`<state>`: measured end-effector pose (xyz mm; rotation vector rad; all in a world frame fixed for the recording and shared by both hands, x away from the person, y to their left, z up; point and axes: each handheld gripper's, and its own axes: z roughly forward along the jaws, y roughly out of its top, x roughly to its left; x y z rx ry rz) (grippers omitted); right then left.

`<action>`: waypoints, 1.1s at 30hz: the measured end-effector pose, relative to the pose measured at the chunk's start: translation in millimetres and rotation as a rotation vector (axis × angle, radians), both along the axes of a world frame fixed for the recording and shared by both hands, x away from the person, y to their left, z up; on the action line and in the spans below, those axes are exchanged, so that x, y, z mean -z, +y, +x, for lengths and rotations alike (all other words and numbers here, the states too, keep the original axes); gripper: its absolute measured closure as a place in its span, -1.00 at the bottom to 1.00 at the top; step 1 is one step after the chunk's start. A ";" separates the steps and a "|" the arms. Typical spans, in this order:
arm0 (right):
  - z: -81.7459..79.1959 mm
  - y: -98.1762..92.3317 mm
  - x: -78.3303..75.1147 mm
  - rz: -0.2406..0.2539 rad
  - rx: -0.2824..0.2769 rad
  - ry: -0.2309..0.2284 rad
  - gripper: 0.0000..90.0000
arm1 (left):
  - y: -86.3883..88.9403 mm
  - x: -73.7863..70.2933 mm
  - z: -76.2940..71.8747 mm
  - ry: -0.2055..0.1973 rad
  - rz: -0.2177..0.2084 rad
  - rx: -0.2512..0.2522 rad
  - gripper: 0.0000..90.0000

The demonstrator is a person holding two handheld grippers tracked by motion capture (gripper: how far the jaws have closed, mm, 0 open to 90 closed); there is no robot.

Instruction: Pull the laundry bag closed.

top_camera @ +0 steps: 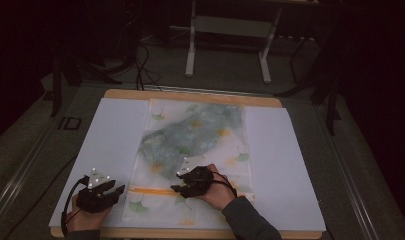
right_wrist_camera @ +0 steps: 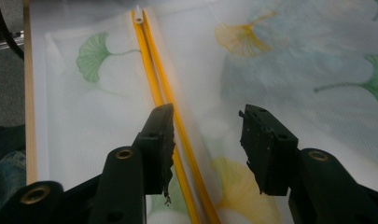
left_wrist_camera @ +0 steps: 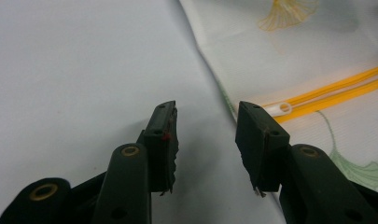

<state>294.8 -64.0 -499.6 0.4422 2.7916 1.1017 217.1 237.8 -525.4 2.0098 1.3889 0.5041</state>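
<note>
bag (top_camera: 195, 145): flat mesh zip bag with ginkgo leaf print, spread down the middle of the table (top_camera: 290, 150) on a white sheet. Something blue-grey seems to be inside the far half, can't tell what, probably fabric.

zip (top_camera: 150, 190): orange, running left-right across the near part of the bag. Looks shut to me, both tapes lying tight together.

pull (left_wrist_camera: 284, 108): little white tab at the left end of the zip, right at the bag's left edge.

left claw (top_camera: 115, 192): open, holding nothing, hovering over bare white sheet just left of the bag. In the left gripper view the pull sits just past its right jaw, so my guess is it's lined up to go for the tab.

right claw (top_camera: 176, 188): also open and empty, sitting over the zip around mid-bag. Guessing it's there to pin the bag down while the other one pulls.

hard to see: room's really dark, floor and frame legs beyond the table are mostly murk. Near edge of the bag is partly behind the person's right hand and sleeve. Can't tell if either claw touches the surface.
</note>
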 end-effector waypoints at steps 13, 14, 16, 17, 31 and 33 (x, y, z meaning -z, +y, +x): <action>0.3 37.9 9.3 -0.016 -0.056 0.017 0.37 | 1.9 -1.4 0.3 -0.001 0.014 0.000 0.30; -0.5 46.6 10.5 -0.018 -0.077 0.020 0.40 | 1.7 -1.5 0.4 0.000 0.015 0.001 0.30; -1.7 54.5 11.3 -0.025 -0.092 0.019 0.44 | 1.9 -1.9 0.3 -0.001 0.015 0.000 0.30; -2.0 58.9 11.9 -0.028 -0.103 0.016 0.45 | 2.2 -2.1 0.3 -0.003 0.015 -0.001 0.30; 0.4 98.7 22.4 -0.053 -0.157 0.040 0.57 | 3.1 -2.6 0.1 -0.002 0.017 -0.001 0.29; 1.4 102.3 23.7 -0.055 -0.156 0.054 0.57 | 3.5 -2.5 0.2 -0.001 0.017 0.000 0.29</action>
